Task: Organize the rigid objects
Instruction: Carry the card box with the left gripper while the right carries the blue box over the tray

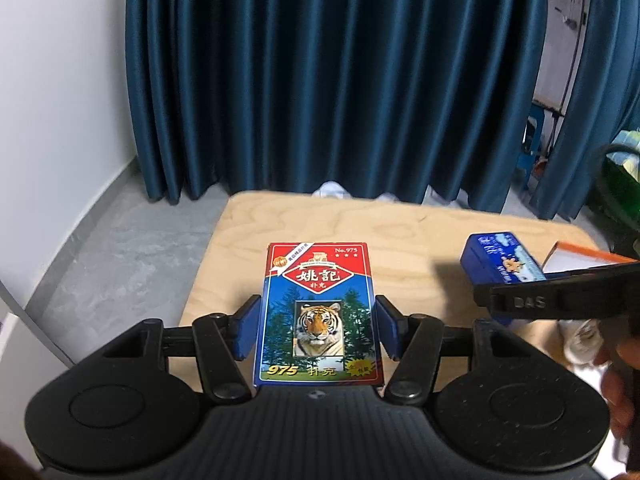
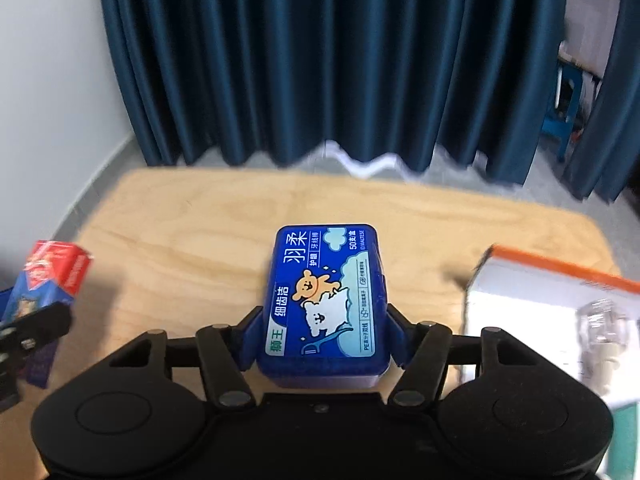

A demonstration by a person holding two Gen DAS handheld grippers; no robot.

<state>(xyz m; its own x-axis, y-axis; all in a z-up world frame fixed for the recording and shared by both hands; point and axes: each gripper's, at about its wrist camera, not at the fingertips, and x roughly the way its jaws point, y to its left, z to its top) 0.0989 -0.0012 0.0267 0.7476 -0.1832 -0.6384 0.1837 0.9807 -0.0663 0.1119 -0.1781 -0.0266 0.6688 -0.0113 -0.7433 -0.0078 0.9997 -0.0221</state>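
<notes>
Left gripper [image 1: 318, 330] clamped on tiger card box [image 1: 318, 312] above wooden table [image 1: 400, 232], right gripper [image 2: 322, 334] clamped on blue floss box [image 2: 326, 296], only the right view showing its bear label and white orange-edged box [image 2: 540, 300] to its right.

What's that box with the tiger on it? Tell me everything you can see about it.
The card box is a flat cardboard pack of playing cards, red across the top, blue below, with a tiger's face framed among green trees. It bears Chinese lettering, "No.975" and a yellow "975". It looks closed and undamaged. The left gripper clamps it by its two long sides, blue fingers pressed against it, face up above the wooden table. In the right wrist view it appears at the far left, blurred.
</notes>
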